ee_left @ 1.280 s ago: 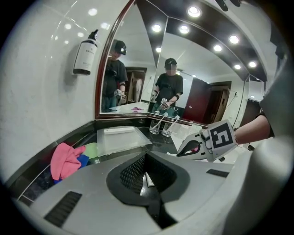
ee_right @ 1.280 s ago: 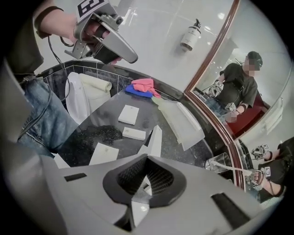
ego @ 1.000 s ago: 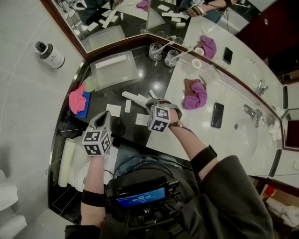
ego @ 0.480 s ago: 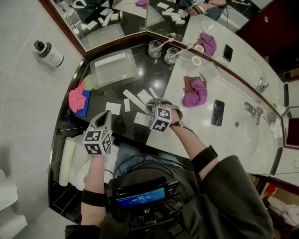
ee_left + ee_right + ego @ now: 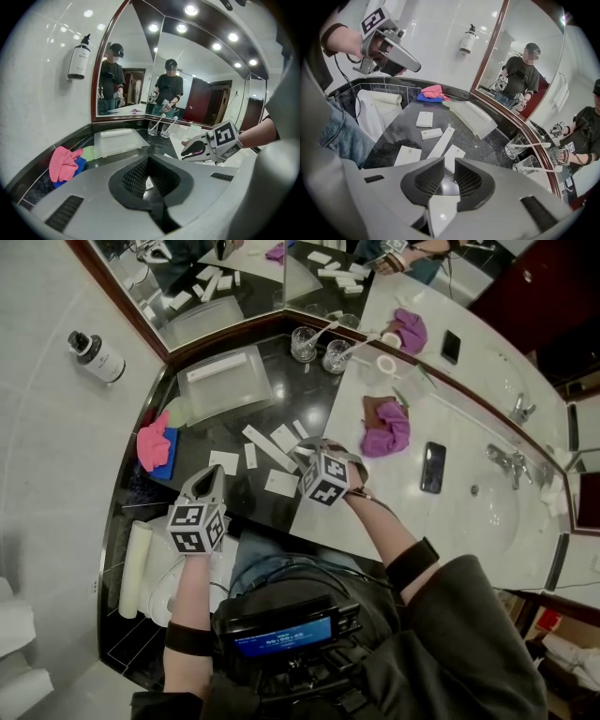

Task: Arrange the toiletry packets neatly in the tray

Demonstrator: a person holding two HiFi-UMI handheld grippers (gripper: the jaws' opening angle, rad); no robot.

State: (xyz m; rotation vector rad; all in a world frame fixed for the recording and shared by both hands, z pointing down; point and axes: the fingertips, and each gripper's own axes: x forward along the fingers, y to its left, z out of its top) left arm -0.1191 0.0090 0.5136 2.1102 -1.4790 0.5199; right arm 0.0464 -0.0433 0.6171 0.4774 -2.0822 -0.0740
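Note:
Several white toiletry packets [image 5: 280, 483] lie scattered on the black counter, among them a long one [image 5: 265, 446] [image 5: 442, 140]. The clear tray [image 5: 230, 381] [image 5: 471, 118] stands beyond them by the mirror, with one white packet inside. My right gripper [image 5: 307, 450] hovers just above the packets. Its jaws have just been opening and stand slightly open with nothing between them. My left gripper [image 5: 210, 471] is shut and empty, held near the counter's front edge. In the left gripper view the tray [image 5: 121, 143] lies ahead and the right gripper [image 5: 183, 153] to the right.
A pink cloth [image 5: 152, 439] on a blue one lies left of the tray. Two glasses [image 5: 319, 348] with toothbrushes stand at the mirror corner. A white marble counter [image 5: 450, 521] with a purple cloth [image 5: 386, 439], a phone [image 5: 432, 468] and a sink runs to the right.
The long packet that my right gripper held a second ago now lies loose on the counter. The right gripper has opened and lifted slightly. The left gripper has stayed put.

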